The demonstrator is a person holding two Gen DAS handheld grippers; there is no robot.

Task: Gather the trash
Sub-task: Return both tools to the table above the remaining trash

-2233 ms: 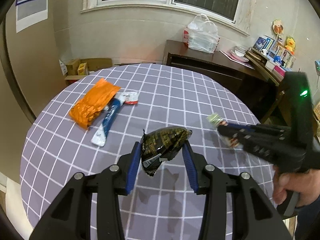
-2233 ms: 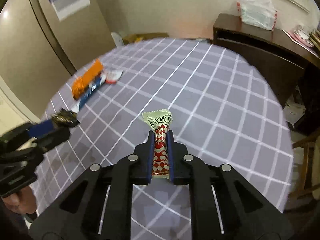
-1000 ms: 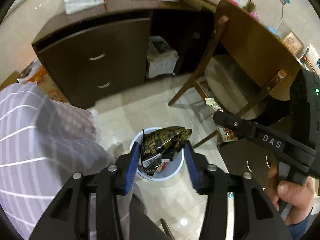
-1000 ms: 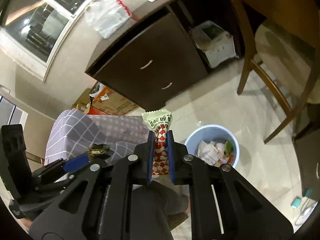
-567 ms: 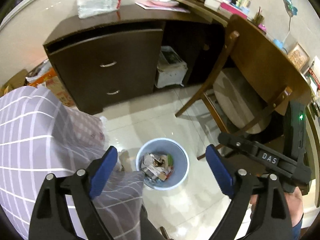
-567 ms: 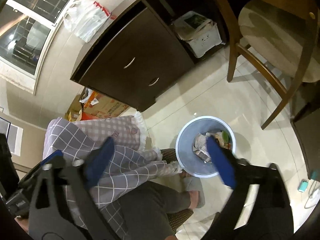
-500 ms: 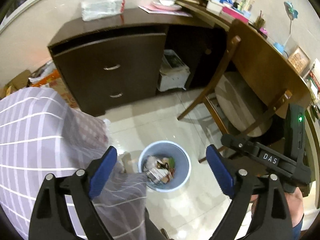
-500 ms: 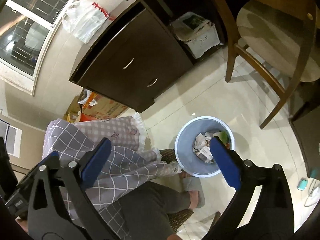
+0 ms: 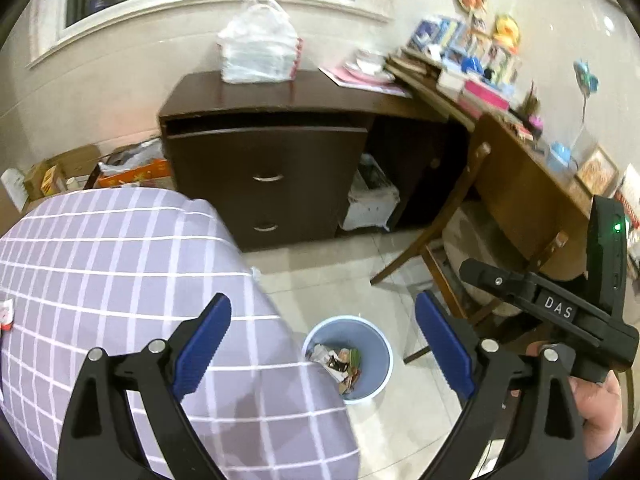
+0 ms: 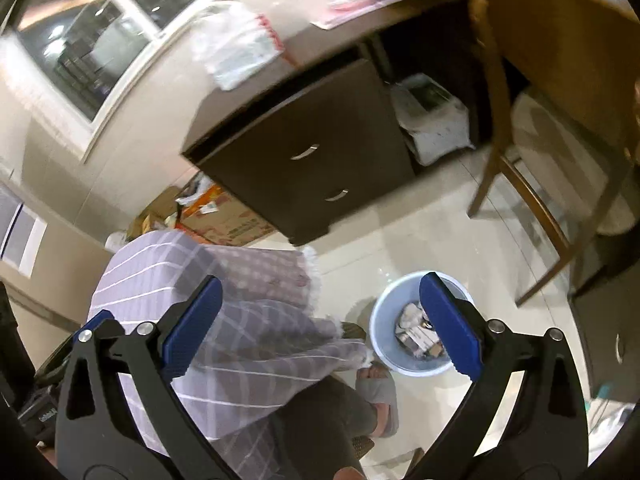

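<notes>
- Left tongs (image 9: 322, 346) and right tongs (image 10: 318, 326): both spread wide, empty.
- Bin (image 9: 376, 344): contents jumbled; a right-tong pad hides part of them in the right wrist view.

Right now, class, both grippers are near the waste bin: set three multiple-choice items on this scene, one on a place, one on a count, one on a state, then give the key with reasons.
1. Where does the light blue waste bin stand?
A. On the checked tablecloth
B. On the tiled floor beside the table
C. Inside the dark cabinet

2. How many drawer handles show on the front of the dark wooden cabinet?
A. One
B. Two
C. Four

3. What is the state of the left gripper?
A. Open with nothing between its blue pads
B. Shut on a wrapper
C. Shut with nothing in it

Key: 1 B, it sits on the pale tiles next to the hanging checked tablecloth. 2 B, two metal handles, one above the other. 3 A, the pads stand wide apart and only the bin shows between them.
</notes>
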